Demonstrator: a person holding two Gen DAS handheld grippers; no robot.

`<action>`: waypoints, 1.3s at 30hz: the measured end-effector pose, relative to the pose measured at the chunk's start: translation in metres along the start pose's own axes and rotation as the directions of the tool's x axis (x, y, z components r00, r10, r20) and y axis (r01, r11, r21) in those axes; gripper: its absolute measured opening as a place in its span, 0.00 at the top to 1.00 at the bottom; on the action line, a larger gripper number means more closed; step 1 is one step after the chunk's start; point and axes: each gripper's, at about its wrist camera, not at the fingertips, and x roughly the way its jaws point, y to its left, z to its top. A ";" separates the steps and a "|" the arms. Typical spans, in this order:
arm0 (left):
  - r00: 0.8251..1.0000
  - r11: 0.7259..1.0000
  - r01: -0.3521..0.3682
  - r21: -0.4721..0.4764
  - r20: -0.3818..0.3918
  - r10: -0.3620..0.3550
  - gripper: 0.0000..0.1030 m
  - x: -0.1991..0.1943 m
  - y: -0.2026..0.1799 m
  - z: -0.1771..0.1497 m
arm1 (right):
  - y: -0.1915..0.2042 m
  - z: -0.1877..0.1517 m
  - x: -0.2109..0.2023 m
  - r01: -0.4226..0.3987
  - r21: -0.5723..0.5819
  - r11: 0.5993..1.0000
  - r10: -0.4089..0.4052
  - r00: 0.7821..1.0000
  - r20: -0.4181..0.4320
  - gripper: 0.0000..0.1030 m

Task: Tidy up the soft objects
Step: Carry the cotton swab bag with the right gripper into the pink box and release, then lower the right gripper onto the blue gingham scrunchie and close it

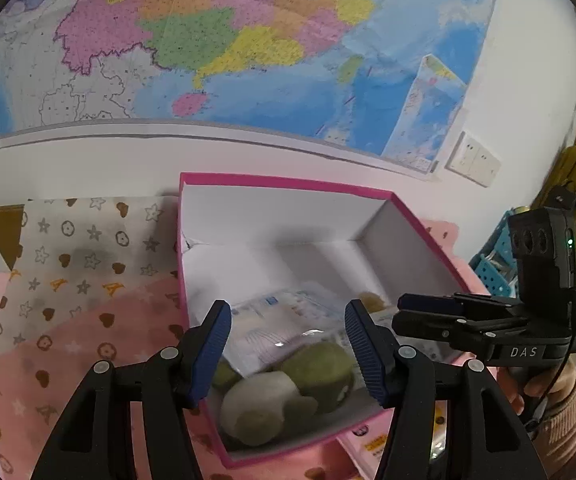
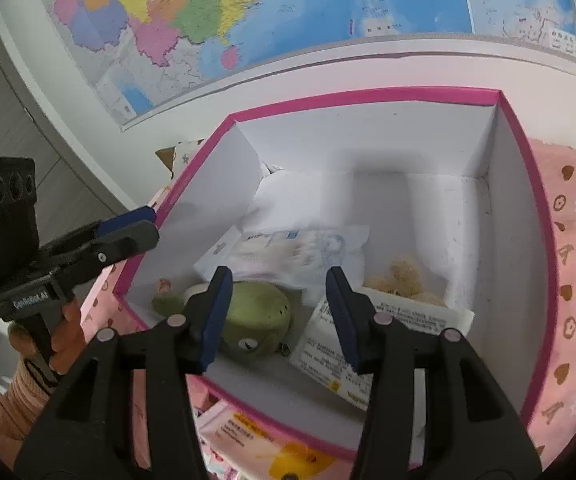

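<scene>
We hover both grippers, left gripper [image 1: 288,344] & right gripper [image 2: 279,312], spread, empty, over pink box [image 2: 368,94], green plush [image 2: 255,320] w/ packets inside.

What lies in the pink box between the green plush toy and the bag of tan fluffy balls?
In the right wrist view, a white printed paper packet lies between the green plush toy and the bag of tan fluffy balls.

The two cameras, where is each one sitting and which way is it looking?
Left wrist: rides the left hand-held gripper, looks forward and down into the pink box; the right hand-held gripper and a sleeve show.
Right wrist: rides the right hand-held gripper, looks down into the box; the left hand-held gripper and its hand show.
Shared: box, green plush toy, tissue packet, wall map.
</scene>
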 end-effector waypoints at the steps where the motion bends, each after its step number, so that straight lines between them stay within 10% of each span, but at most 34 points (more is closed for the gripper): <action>1: 1.000 1.000 0.002 0.002 0.004 -0.002 0.42 -0.003 -0.001 -0.001 | 0.001 -0.002 -0.005 -0.011 -0.003 1.000 0.011 1.000 0.003 0.51; 18: 0.991 0.987 0.133 0.091 0.008 -0.134 0.35 -0.070 -0.040 -0.077 | 0.069 -0.075 -0.092 -0.207 -0.229 0.951 0.222 0.974 0.042 0.51; 29: 0.979 0.988 0.151 -0.007 -0.134 -0.151 0.35 -0.056 -0.036 -0.143 | 0.079 -0.157 -0.022 -0.194 -0.234 0.953 0.135 0.960 -0.245 0.51; 39: 0.967 0.989 0.146 -0.030 -0.206 -0.150 0.35 -0.049 -0.034 -0.169 | 0.085 -0.171 0.011 -0.173 -0.243 0.955 0.098 0.952 -0.291 0.51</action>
